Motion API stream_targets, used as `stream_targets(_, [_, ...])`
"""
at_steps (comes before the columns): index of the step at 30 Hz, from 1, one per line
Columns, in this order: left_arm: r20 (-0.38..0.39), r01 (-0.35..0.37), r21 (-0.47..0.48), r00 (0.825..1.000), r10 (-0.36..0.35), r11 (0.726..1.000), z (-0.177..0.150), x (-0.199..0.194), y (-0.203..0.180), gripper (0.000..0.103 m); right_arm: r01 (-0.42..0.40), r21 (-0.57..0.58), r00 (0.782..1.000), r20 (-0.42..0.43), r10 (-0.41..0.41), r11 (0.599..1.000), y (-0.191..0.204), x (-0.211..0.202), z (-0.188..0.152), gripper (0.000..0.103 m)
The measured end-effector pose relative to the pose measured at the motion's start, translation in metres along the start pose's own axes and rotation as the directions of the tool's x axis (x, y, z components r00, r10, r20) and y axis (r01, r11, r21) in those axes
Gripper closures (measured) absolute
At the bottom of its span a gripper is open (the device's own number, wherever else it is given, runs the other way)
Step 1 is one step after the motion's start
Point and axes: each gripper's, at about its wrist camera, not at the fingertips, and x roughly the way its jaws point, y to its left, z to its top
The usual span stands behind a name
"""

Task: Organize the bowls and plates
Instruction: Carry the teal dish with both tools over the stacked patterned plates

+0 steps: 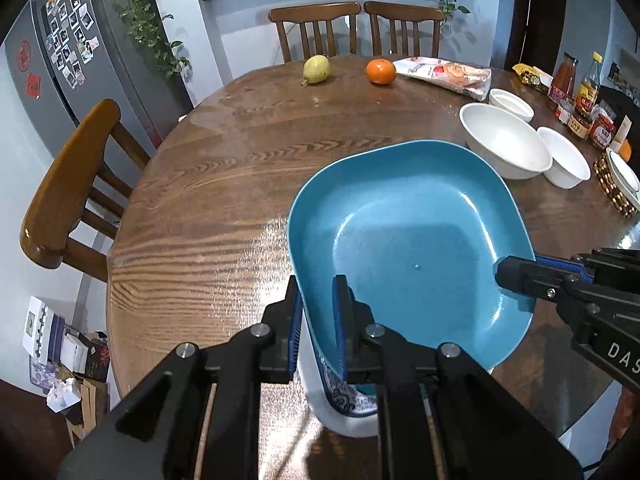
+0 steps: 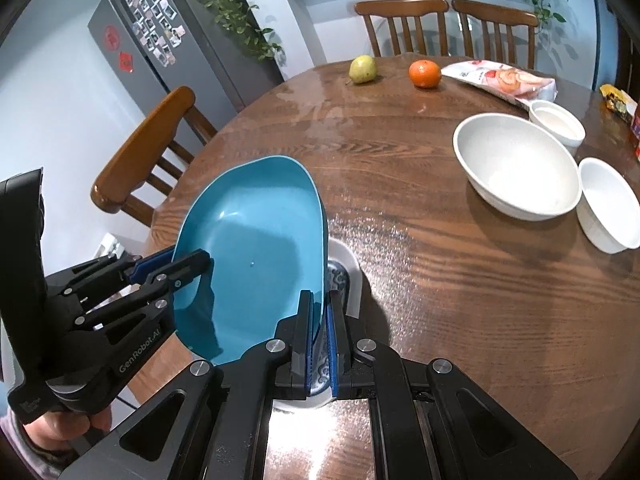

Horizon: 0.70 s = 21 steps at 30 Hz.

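A blue squarish plate is held tilted above a white plate with a blue pattern on the wooden table. My left gripper is shut on the blue plate's near-left rim; it also shows in the right wrist view. My right gripper is shut on the plate's other rim, and shows in the left wrist view. A large white bowl and two smaller white bowls stand at the right.
A pear, an orange and a snack bag lie at the table's far side. Bottles and jars and a stack of plates on a woven mat stand at the far right. Chairs surround the table.
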Motion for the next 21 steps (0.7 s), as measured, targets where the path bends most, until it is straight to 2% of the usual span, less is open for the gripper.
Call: stream_targets(21, [-0.103, 0.016, 0.008, 0.995, -0.015, 1.000, -0.025, 0.022, -0.003, 0.090, -0.003, 0.021, 0.993, -0.115, 0.005, 1.000, 0.001, 0.020, -0.022, 0.095])
